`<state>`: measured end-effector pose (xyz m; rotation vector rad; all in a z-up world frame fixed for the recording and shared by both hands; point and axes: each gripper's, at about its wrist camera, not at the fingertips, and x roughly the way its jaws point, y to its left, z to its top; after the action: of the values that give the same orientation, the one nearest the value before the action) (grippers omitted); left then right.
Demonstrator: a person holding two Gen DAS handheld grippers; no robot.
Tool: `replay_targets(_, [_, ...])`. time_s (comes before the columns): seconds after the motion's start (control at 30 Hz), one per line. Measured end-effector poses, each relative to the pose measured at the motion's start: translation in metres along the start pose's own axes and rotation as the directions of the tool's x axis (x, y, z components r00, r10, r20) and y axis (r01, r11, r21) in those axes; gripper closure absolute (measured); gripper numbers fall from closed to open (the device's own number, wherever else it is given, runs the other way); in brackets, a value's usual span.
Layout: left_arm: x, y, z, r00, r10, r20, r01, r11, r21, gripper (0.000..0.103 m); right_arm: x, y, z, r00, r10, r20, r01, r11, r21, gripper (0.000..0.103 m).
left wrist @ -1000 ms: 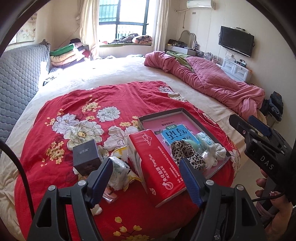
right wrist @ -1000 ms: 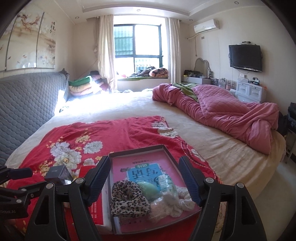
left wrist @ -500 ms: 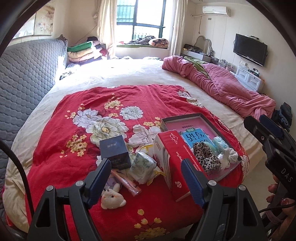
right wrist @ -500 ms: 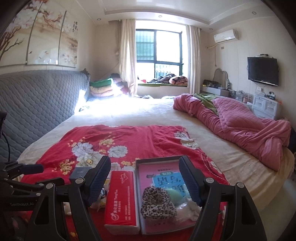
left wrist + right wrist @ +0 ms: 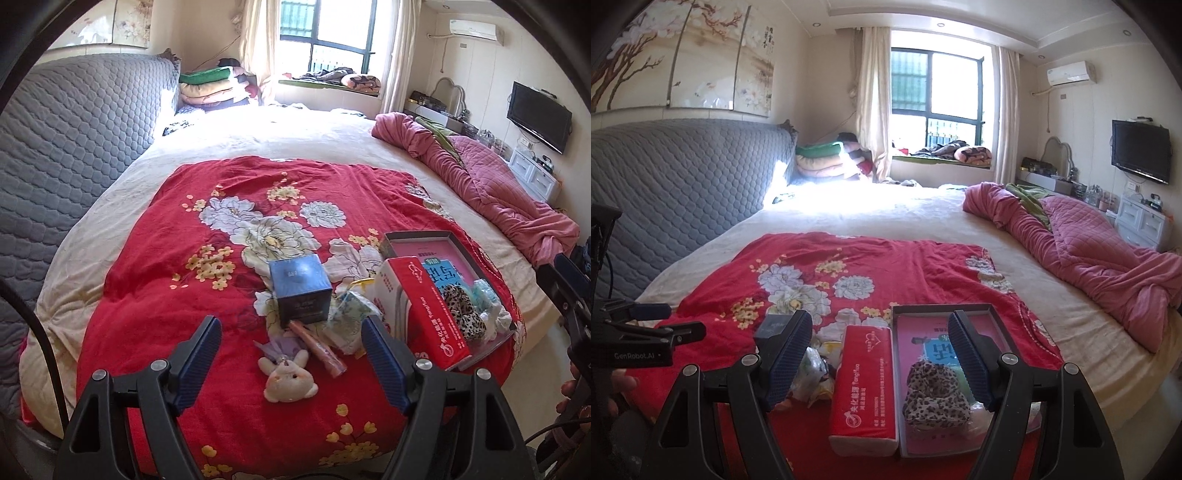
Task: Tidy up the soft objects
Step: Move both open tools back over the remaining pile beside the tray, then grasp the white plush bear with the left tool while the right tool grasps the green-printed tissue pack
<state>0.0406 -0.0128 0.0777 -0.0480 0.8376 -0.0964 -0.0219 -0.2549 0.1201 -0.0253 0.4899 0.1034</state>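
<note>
Left wrist view: the left gripper (image 5: 291, 354) hangs over the near edge of the red floral quilt (image 5: 155, 288), its jaws spread wide with nothing gripped. Between the jaws, lower down on the quilt, lies a small plush toy (image 5: 288, 378), with a pink tube (image 5: 319, 349) just beside it. Beyond them stand a dark blue box (image 5: 301, 291) and a crumpled plastic packet (image 5: 351, 317). Toward the quilt's right edge sits a shallow grey tray (image 5: 413, 236) holding a pink-and-blue book (image 5: 441, 266), a leopard-print scrunchie (image 5: 463, 310) and pale soft items (image 5: 489, 308). A red tissue pack (image 5: 430, 317) leans against the tray's left wall.

Right wrist view: the right gripper (image 5: 881, 362) also stands wide and empty, above the quilt's near edge. The tissue pack (image 5: 864, 384) lies flat against the tray (image 5: 942, 308); the scrunchie (image 5: 934, 393) rests on the book (image 5: 938, 350) inside. The left gripper (image 5: 652, 325) shows at the left edge.
</note>
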Motion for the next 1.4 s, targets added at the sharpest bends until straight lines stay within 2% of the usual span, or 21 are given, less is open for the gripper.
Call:
replay_targets(0.3, [0.000,0.040,-0.002,0.999,0.043,-0.008,-0.043,0.997,-0.071,0.026,0.006,0.013,-0.004,0.999,0.021,-0.028,-0.022,0.999,-0.029,0.026])
replay_targets(0.5, [0.004,0.053,-0.009,0.998,0.053,-0.025,-0.055,0.995,-0.087,0.026,0.010,0.023,-0.005,0.999,0.034,-0.040,-0.036,0.998,-0.058,0.026])
replay_targets(0.77, [0.024,0.048,-0.022,0.997,0.034,-0.071,-0.039,0.997,-0.066,0.026,0.025,0.042,-0.018,0.993,0.071,-0.092,-0.080,0.991,-0.106,0.026])
replay_targets(1.13, [0.074,0.032,-0.050,0.985,-0.017,-0.173,0.010,0.999,-0.041,0.026,0.067,0.066,-0.050,0.971,0.099,-0.220,-0.138,0.976,-0.169,0.026])
replay_targets(1.4, [0.100,0.029,-0.061,0.976,-0.053,-0.211,0.044,0.998,-0.048,0.026,0.109,0.082,-0.061,0.949,0.112,-0.296,-0.180,0.960,-0.213,0.026])
